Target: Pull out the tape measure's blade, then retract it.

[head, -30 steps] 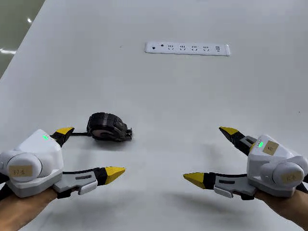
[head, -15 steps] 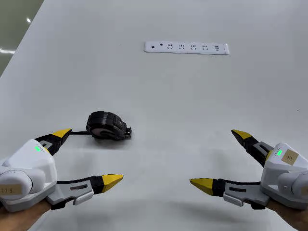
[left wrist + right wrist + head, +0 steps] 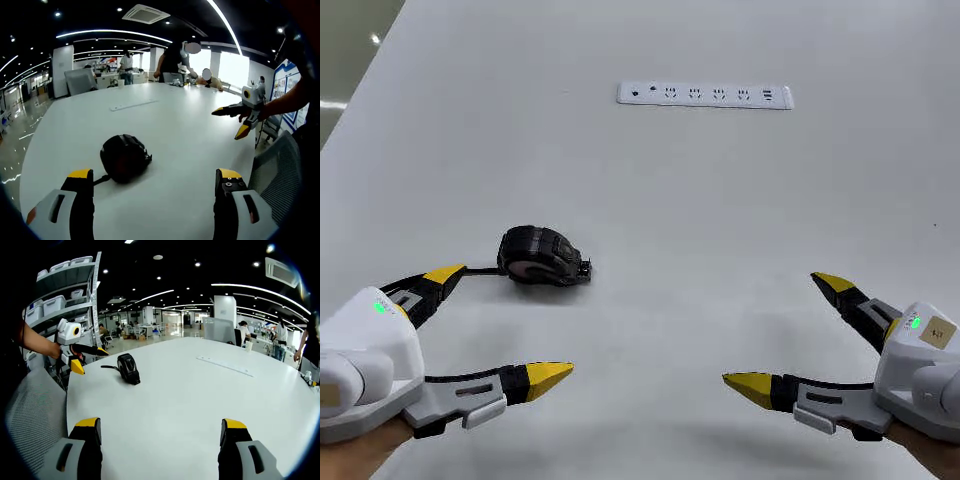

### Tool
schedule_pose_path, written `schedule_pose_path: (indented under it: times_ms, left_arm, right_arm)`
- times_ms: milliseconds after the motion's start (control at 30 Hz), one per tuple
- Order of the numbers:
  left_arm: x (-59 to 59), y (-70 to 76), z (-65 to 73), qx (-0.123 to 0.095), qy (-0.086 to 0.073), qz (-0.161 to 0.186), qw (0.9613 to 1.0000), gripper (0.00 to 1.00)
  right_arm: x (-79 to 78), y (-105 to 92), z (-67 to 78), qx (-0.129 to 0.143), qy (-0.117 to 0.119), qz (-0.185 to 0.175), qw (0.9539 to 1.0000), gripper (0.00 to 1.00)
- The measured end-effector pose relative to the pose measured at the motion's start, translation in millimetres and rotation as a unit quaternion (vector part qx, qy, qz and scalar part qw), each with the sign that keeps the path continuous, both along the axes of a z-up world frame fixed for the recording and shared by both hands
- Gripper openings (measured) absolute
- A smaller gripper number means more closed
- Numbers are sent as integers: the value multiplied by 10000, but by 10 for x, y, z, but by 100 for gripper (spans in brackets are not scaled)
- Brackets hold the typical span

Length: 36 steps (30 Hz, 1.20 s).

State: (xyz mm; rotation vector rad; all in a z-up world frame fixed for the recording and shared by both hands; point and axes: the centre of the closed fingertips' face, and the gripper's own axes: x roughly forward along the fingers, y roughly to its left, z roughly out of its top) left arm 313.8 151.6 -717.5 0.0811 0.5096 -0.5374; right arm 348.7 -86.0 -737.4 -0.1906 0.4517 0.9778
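Observation:
A black tape measure (image 3: 542, 257) lies on the white table (image 3: 680, 200), its blade drawn in and a thin black strap trailing to its left. The tape measure (image 3: 124, 157) sits just ahead of my left gripper (image 3: 152, 181) in the left gripper view, between the lines of its spread jaws. My left gripper (image 3: 495, 322) is open near the table's front left, a little short of the tape measure. My right gripper (image 3: 792, 333) is open at the front right, far from it. From the right gripper view the tape measure (image 3: 128, 368) lies well off to the left of my right gripper (image 3: 161, 427).
A white power strip (image 3: 704, 95) lies flat at the far side of the table. Office chairs (image 3: 30, 410) stand by the table's near edge. Several people stand and sit beyond the far end (image 3: 172, 57). Bare tabletop spans between the two grippers.
Both grippers have drawn back toward the table's near edge and slightly outward. The tape measure has stayed in place.

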Motion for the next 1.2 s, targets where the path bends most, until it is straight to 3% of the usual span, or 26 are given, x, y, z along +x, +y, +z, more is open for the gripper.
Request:
schedule_pose_path:
  times_ms: [700, 800, 867, 900, 933, 1200]
  left_arm:
    - [26, 116, -4, -15, -54, 49, 10000, 99]
    - [16, 107, -6, -74, -24, 7, 10000, 99]
    - [-1, 93, -24, -110, 78, -32, 9999, 94]
    - [15, 93, -6, 12, -27, -15, 10000, 97]
    - [14, 81, 0, -24, -36, -18, 10000, 99]
    - [20, 99, -12, -82, -4, 6, 10000, 99]
  right_arm:
    - [6, -12, 51, 96, -12, -52, 9999, 99]
    - [5, -16, 54, 96, -11, -59, 9999, 99]
    - [7, -19, 56, 96, -16, -64, 9999, 99]
    - [7, -19, 57, 98, -12, -67, 9999, 99]
    - [5, -19, 57, 99, -8, -63, 9999, 99]
    - [11, -19, 66, 103, -22, -63, 9999, 99]
